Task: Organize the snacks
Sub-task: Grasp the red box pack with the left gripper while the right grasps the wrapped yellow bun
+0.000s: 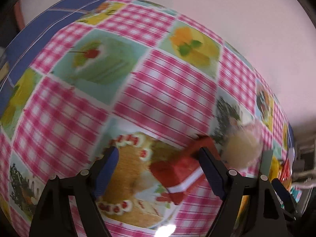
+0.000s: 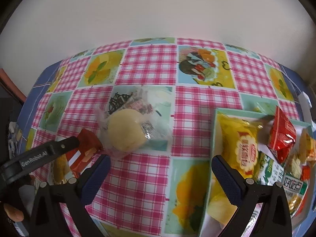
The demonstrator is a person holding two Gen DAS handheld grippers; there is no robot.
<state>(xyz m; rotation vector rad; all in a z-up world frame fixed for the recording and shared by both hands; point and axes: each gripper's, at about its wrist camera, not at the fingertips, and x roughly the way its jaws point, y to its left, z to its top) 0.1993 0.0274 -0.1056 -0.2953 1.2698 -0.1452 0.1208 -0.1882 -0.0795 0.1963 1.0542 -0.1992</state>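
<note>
Left wrist view, blurred: the left gripper (image 1: 158, 169) has its fingers spread around a red snack packet (image 1: 177, 169) with a white stripe lying on the checked tablecloth (image 1: 167, 90); whether the pads touch it is unclear. Just beside it sits a clear-wrapped pale round cake (image 2: 126, 132). The right gripper (image 2: 160, 179) stands spread over bare cloth, empty. To its right, a tray (image 2: 215, 138) holds a yellow packet (image 2: 241, 150) and other packets with Chinese lettering. The left gripper's arm reads "GenRobot.AI".

My left wrist camera looks steeply down, close over the desk (image 1: 167, 90); my right sits higher, facing the wall. Both share the red packet (image 1: 177, 169) and wrapped bun (image 2: 126, 132).
</note>
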